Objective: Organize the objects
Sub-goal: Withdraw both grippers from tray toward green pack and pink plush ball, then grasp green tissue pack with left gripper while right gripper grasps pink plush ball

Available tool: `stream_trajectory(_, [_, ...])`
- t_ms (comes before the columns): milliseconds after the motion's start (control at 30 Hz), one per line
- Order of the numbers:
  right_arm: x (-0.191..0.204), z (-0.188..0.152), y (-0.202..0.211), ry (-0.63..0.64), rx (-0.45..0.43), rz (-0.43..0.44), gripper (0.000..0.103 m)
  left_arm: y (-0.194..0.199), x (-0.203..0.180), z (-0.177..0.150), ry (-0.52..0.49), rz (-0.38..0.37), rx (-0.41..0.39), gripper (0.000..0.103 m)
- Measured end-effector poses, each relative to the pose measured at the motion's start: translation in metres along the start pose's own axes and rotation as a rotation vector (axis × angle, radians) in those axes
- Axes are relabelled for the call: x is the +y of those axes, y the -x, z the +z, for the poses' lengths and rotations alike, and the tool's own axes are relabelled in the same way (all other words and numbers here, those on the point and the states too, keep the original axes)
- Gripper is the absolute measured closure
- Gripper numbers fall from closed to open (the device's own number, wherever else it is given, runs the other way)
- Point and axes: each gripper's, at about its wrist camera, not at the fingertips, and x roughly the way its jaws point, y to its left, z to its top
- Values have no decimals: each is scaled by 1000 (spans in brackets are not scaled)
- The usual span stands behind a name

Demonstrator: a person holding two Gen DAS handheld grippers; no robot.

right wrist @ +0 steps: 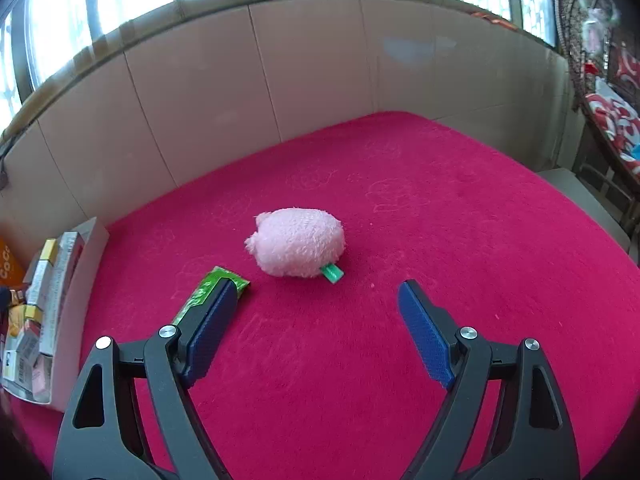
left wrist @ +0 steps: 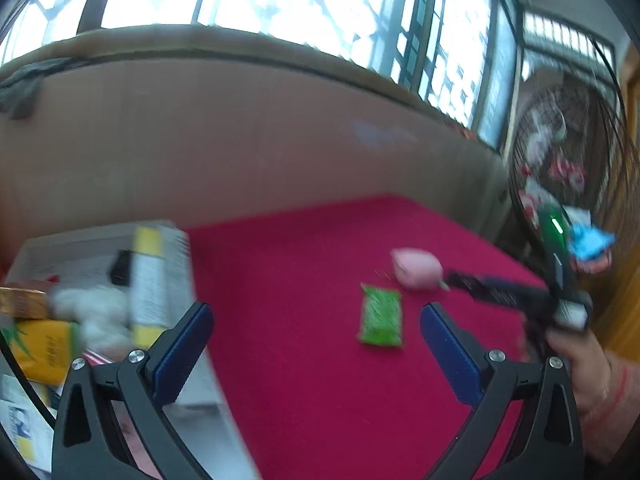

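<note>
Both grippers, left gripper [left wrist: 316,326] and right gripper [right wrist: 316,306], hang released and empty, the right's finger hiding half the green packet [right wrist: 236,282] lower left.

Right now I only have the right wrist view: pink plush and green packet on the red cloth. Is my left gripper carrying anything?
Observer: No. The left gripper is open, with nothing between its fingers.
Operator: What is beside it?
Observer: The white box is on its left, and the red cloth is under its gap.
Operator: Anything in that box I can't make out?
Observer: A white fluffy item lies among the cartons.
</note>
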Motion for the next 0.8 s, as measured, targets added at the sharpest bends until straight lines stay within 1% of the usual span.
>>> stream_trajectory(67, [0, 8, -19, 12, 32, 39, 19, -14, -18, -10, -18, -37, 54, 0])
stream_trajectory(133, [4, 15, -35, 26, 44, 56, 19, -25, -27, -16, -40, -35, 88, 0])
stream_trajectory(200, [11, 21, -50, 55, 44, 28, 19, -34, -30, -21, -53, -8, 112, 0])
stream_trajectory(300, [20, 29, -74, 84, 71, 9, 20, -49, -28, -22, -23, 19, 153, 0])
stream_trajectory(333, [21, 31, -81, 90, 86, 4, 20, -54, -26, -21, -15, 16, 166, 0])
stream_trajectory(400, [19, 29, -95, 89, 150, 1, 21, -65, -30, -20, -17, 13, 211, 0])
stream_trajectory(433, [17, 29, -93, 86, 144, 5, 32, -72, -33, -20, -27, 12, 232, 0])
stream_trajectory(467, [15, 29, -87, 85, 138, 26, 36, -77, -36, -19, -37, 11, 244, 0])
stream_trajectory(500, [12, 27, -81, 89, 134, 40, 36, -83, -40, -18, -51, 10, 254, 0])
stream_trajectory(600, [3, 15, -63, 113, 109, 23, 37, -105, -48, -16, -83, 24, 292, 0])
stream_trajectory(633, [-3, 13, -59, 86, 108, 38, 37, -113, -53, -15, -95, 39, 304, 1])
stream_trajectory(667, [-11, 12, -55, 46, 99, 50, 37, -120, -57, -14, -109, 54, 316, 5])
stream_trajectory(733, [-29, 12, -57, -37, 103, 58, 36, -136, -67, -11, -133, 61, 346, 9])
stream_trajectory(767, [-36, 12, -56, -79, 99, 83, 36, -143, -70, -10, -138, 66, 358, 13])
stream_trajectory(800, [-39, 12, -54, -94, 92, 96, 36, -150, -72, -10, -144, 75, 372, 18])
